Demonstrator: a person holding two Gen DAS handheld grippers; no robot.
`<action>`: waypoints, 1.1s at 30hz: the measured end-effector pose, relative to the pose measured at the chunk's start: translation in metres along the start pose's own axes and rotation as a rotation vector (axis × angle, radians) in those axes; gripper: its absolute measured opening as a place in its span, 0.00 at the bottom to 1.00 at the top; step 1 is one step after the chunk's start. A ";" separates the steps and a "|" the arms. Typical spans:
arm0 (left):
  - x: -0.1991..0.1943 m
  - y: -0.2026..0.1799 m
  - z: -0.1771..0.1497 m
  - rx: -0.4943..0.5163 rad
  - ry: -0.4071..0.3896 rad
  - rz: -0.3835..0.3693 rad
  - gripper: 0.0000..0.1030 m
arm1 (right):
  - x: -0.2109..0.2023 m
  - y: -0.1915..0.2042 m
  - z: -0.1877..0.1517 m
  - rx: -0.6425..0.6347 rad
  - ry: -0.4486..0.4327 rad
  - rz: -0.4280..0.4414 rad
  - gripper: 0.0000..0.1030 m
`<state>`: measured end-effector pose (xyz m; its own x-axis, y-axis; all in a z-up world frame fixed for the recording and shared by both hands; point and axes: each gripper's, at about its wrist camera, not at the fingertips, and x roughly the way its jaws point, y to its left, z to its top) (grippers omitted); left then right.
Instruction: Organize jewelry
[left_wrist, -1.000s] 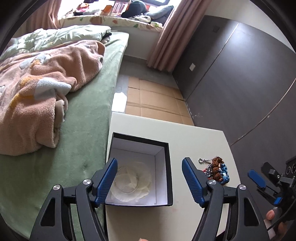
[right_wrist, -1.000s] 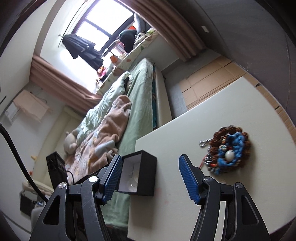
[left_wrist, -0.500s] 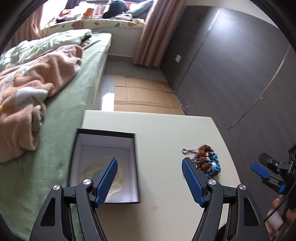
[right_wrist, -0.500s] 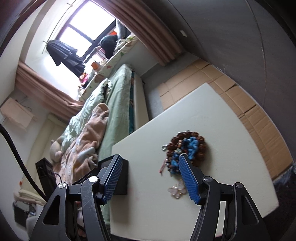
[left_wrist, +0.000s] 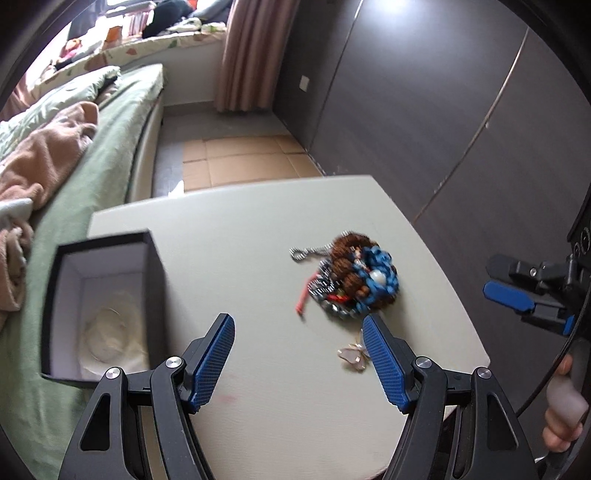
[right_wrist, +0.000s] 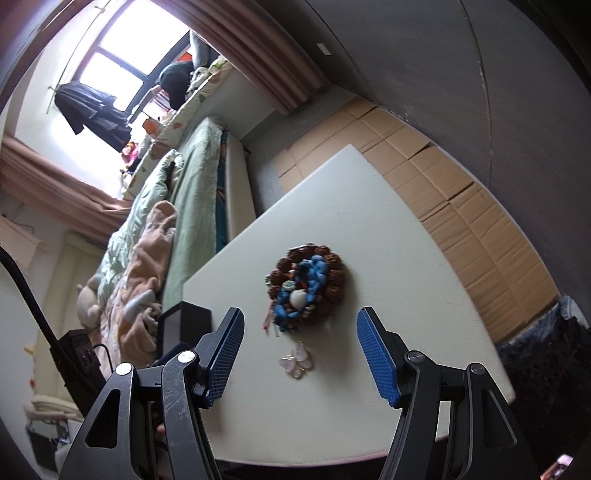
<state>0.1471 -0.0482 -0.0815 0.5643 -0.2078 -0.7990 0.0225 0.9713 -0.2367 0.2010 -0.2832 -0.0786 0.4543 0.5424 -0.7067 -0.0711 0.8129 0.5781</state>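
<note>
Both grippers, left (left_wrist: 298, 330) and right (right_wrist: 300, 326), hang with fingers spread, grasping nothing, above the table (left_wrist: 236, 229). Bead pile (left_wrist: 356, 282) lies mid-table; butterfly charm (right_wrist: 297, 363) just beside it, black box (left_wrist: 103, 306) well apart at the table's bed-side edge.

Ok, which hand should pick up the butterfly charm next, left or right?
Probably the right. The butterfly charm lies between the open fingers of the right hand-held gripper, nearly centred. In the left view the charm sits against one finger of the left hand-held gripper, off-centre.
</note>
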 end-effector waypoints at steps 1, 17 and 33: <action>0.004 -0.003 -0.003 -0.006 0.011 0.002 0.71 | -0.001 -0.002 0.000 -0.001 0.003 -0.004 0.62; 0.044 -0.044 -0.038 -0.035 0.144 -0.075 0.57 | -0.022 -0.034 0.005 0.055 -0.015 0.014 0.62; 0.067 -0.065 -0.034 0.044 0.113 0.001 0.47 | -0.026 -0.045 0.008 0.076 -0.011 0.038 0.62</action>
<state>0.1555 -0.1295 -0.1385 0.4674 -0.2159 -0.8573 0.0599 0.9752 -0.2130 0.1992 -0.3352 -0.0828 0.4624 0.5701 -0.6791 -0.0213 0.7728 0.6343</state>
